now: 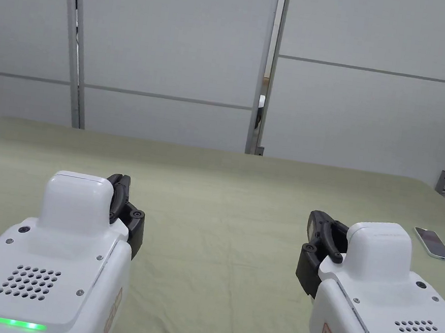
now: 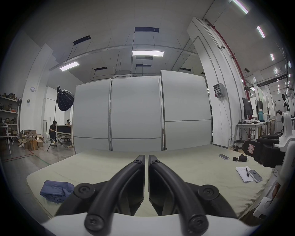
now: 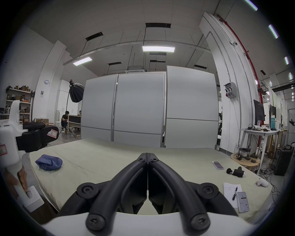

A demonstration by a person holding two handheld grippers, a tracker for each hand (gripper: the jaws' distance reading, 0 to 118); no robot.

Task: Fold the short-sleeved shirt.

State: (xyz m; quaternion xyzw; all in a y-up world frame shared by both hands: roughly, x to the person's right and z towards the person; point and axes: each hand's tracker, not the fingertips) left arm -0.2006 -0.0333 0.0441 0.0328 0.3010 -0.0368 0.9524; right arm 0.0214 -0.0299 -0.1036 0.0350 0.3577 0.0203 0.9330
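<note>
A wide table (image 1: 215, 255) draped in pale green cloth stands before grey partition panels (image 1: 180, 51). The blue shirt (image 2: 55, 192) lies bunched at its left edge, no clear long axis. Left tool (image 2: 147, 157) and right tool (image 3: 148, 155) hover empty, jaws together.

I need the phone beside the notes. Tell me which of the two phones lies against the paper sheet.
The nearer phone, screen lit, lying partly on the paper sheet beside the pen. The other phone lies alone, farther back on the green cover.

label on left tongs (image 3: 51, 133): looks like "R", blurry | paper sheet (image 3: 229, 194): handwriting unreadable
</note>
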